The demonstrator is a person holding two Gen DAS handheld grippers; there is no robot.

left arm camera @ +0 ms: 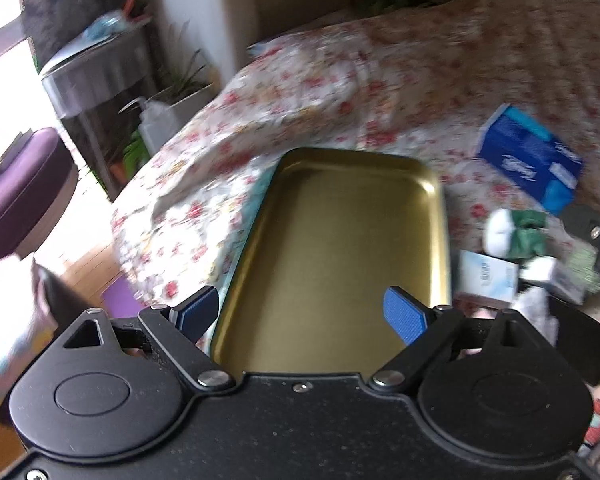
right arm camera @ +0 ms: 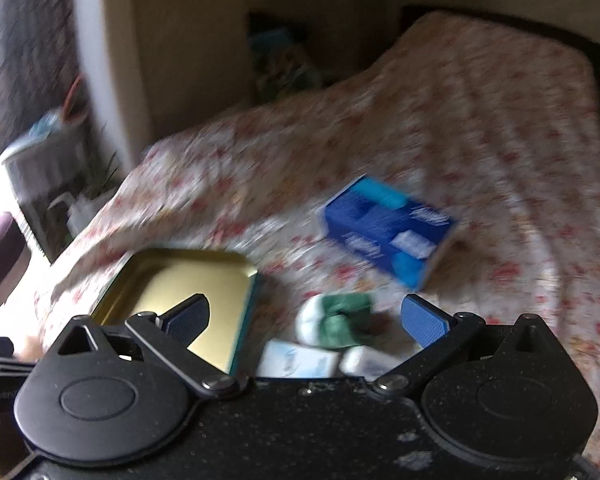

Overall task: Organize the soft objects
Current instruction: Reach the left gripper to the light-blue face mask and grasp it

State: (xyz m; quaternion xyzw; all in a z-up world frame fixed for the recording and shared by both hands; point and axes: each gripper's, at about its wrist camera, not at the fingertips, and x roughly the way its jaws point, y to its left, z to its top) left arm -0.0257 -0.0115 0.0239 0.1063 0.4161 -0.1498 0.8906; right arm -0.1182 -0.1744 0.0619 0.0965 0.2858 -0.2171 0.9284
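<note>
An empty gold metal tin (left arm camera: 340, 248) with a teal outer rim lies on the floral bedspread (left arm camera: 420, 80). My left gripper (left arm camera: 304, 314) hovers over its near end, open, nothing between its blue pads. In the right wrist view the tin (right arm camera: 172, 280) is at lower left. A green and white soft bundle (right arm camera: 336, 320) lies just ahead of my right gripper (right arm camera: 308, 320), which is open and holds nothing. Small white and pale blue packs (right arm camera: 296, 360) lie below the bundle. The bundle (left arm camera: 516, 232) and the packs (left arm camera: 488, 276) also show at the right of the left wrist view.
A blue tissue box (right arm camera: 388, 228) lies on the bed beyond the bundle, and the same box (left arm camera: 532, 160) shows in the left wrist view. A grey side table (left arm camera: 96, 76), a white pump bottle (left arm camera: 156, 120) and a purple seat (left arm camera: 20, 196) stand left of the bed.
</note>
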